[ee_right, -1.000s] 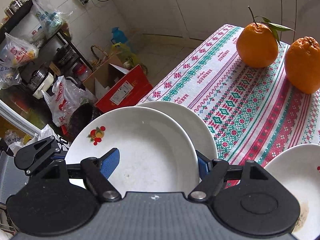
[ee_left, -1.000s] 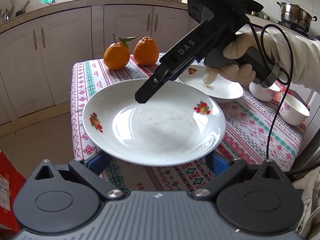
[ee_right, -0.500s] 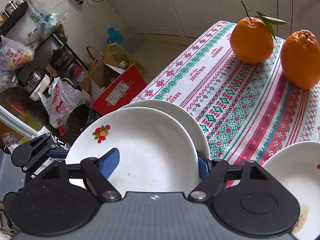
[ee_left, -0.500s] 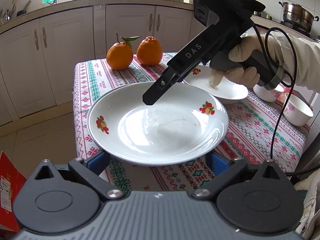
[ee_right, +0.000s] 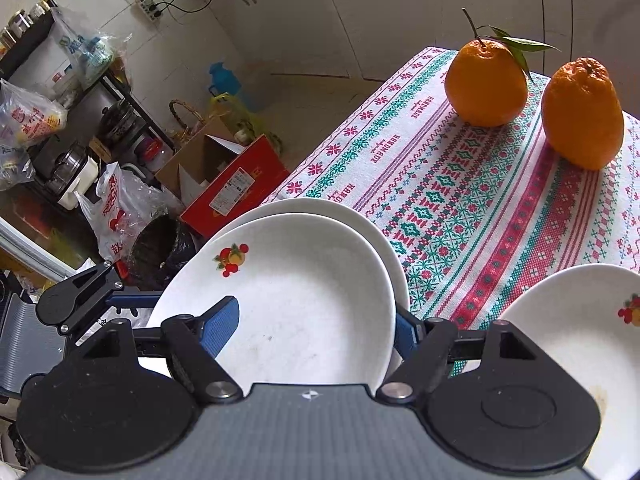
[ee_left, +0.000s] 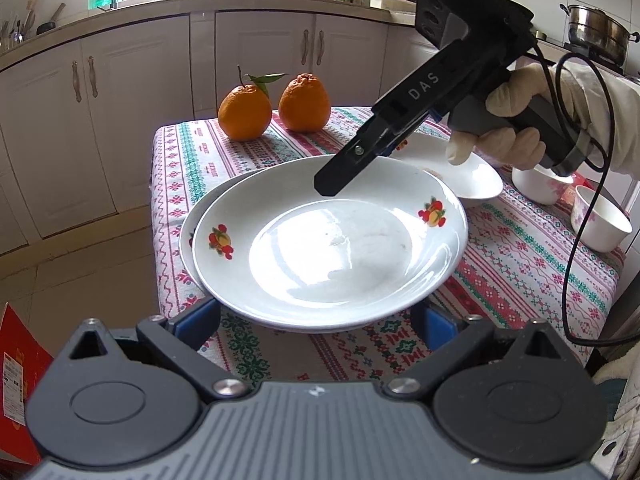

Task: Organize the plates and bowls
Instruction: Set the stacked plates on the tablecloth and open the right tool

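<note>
The worktop (ee_left: 520, 256), under its red-and-green patterned cloth, fills the middle of the left view, white cupboards behind it and a cluttered floor off its near corner: a red box (ee_right: 236, 192), carrier bags, a rack of pots. On the cloth sits a lower plate (ee_right: 320, 208), and right over it, slightly offset, the top plate (ee_left: 328, 240) with its fruit motifs, rims nearly stacked at the corner nearest the left claw. A third plate (ee_right: 576, 320) lies just beside them to the right, partly behind the right claw's body in the left view. Two oranges (ee_left: 272, 108) stand at the far edge, well clear of the plates. Two small white bowls (ee_left: 600, 224) wait on the right side near the gloved hand (ee_left: 504, 120) and its trailing cable.

Now the right claw (ee_right: 316, 320): one blue pad lies inside the top plate's dish, the other sits outside its rim, roughly half open and bracketing that edge; whether the pads actually press the rim I cannot tell. From the left view its black finger angles down onto the plate's far rim. The left claw (ee_left: 316, 316) stands wide, its blue pads either side of the plates' near edge and below it, gripping nothing that I can see
</note>
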Action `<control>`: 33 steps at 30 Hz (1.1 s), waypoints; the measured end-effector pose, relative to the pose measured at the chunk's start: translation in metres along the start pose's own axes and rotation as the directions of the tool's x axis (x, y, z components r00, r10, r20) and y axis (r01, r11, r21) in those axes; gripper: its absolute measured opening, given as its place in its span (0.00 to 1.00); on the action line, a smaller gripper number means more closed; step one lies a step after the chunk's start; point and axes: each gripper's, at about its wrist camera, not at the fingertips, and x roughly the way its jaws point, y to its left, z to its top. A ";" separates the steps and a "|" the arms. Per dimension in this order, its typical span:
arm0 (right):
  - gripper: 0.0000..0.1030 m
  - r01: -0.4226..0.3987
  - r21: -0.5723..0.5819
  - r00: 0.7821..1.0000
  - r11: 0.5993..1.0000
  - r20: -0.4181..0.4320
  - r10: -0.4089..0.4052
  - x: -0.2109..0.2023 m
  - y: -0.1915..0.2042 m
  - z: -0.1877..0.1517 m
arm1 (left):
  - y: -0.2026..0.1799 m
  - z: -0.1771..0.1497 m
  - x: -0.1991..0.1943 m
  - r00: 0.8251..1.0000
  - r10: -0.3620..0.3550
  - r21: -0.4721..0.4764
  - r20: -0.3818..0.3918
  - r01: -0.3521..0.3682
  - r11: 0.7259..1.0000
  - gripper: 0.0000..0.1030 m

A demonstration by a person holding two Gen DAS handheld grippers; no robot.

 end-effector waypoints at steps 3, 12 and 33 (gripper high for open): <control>0.80 0.001 0.006 1.000 1.000 0.006 -0.001 -0.004 0.000 -0.002 | 0.001 0.001 0.000 1.000 0.000 0.008 0.003 0.000 1.000 0.97; 0.80 0.025 0.004 1.000 1.000 0.015 -0.025 -0.012 0.004 -0.008 | -0.002 0.000 0.000 1.000 0.007 0.023 0.006 -0.007 1.000 0.98; 0.81 0.136 -0.050 0.990 0.989 0.041 -0.134 -0.017 0.023 -0.028 | -0.002 0.000 0.002 1.000 0.017 0.022 0.003 -0.017 1.000 0.98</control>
